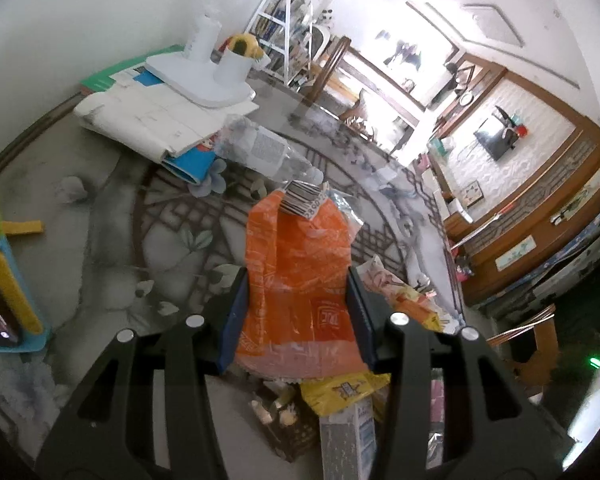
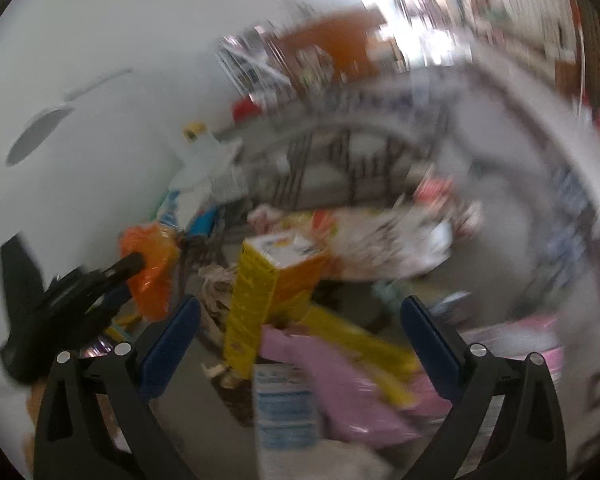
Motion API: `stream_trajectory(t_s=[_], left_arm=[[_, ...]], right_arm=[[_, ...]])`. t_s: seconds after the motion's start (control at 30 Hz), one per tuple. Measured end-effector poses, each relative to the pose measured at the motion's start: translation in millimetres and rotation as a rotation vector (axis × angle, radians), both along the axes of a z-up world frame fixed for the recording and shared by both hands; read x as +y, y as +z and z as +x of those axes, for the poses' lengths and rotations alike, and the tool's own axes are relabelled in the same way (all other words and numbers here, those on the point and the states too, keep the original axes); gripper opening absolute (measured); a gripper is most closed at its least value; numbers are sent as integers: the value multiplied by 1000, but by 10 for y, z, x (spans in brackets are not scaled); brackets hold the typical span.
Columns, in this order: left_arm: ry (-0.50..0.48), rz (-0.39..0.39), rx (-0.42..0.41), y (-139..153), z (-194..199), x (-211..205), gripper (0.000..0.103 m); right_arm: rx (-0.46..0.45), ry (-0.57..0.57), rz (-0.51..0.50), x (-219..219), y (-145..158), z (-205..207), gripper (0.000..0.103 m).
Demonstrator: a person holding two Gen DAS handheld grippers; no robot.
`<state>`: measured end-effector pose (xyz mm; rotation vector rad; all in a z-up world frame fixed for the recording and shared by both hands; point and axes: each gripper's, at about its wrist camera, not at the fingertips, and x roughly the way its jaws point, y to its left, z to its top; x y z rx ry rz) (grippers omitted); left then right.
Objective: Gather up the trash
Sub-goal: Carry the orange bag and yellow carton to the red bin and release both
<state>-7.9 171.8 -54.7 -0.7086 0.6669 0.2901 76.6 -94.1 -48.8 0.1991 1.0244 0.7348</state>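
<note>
My left gripper is shut on an orange plastic bag with a barcode label at its top. It holds the bag above a pile of trash: yellow wrappers, a small carton, a dark basket. The right wrist view is blurred by motion. My right gripper is open and empty above a yellow carton and pink wrapper. The left gripper with the orange bag shows at the left of that view.
A crushed clear bottle lies on the patterned tabletop beyond the bag. Papers and books with a white stand lie at the far left. A teal case sits at the left edge. Wooden cabinets are to the right.
</note>
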Motion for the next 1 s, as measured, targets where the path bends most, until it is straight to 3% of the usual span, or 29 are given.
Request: stream_trajectory(t_s=[0.1, 0.33, 0.37, 0.43, 0.5, 0.77, 1.0], left_arm=[[14, 14, -14, 33, -47, 32, 46], [-7, -4, -42, 58, -68, 49, 46], [-12, -3, -44, 62, -66, 46, 46], [-19, -7, -47, 57, -55, 50, 46], [-24, -18, -51, 46, -52, 59, 46], [-60, -9, -64, 50, -26, -23, 46], [-139, 20, -107, 116, 27, -229, 46]], right_arm=[[71, -52, -25, 250, -139, 53, 96], [30, -97, -137, 556, -263, 108, 93], [28, -100, -142, 539, -293, 111, 88], [41, -91, -108, 524, -340, 126, 61], [66, -82, -53, 471, -310, 119, 49], [-30, -29, 123, 144, 349, -61, 42], [-190, -105, 188, -753, 853, -248, 42]])
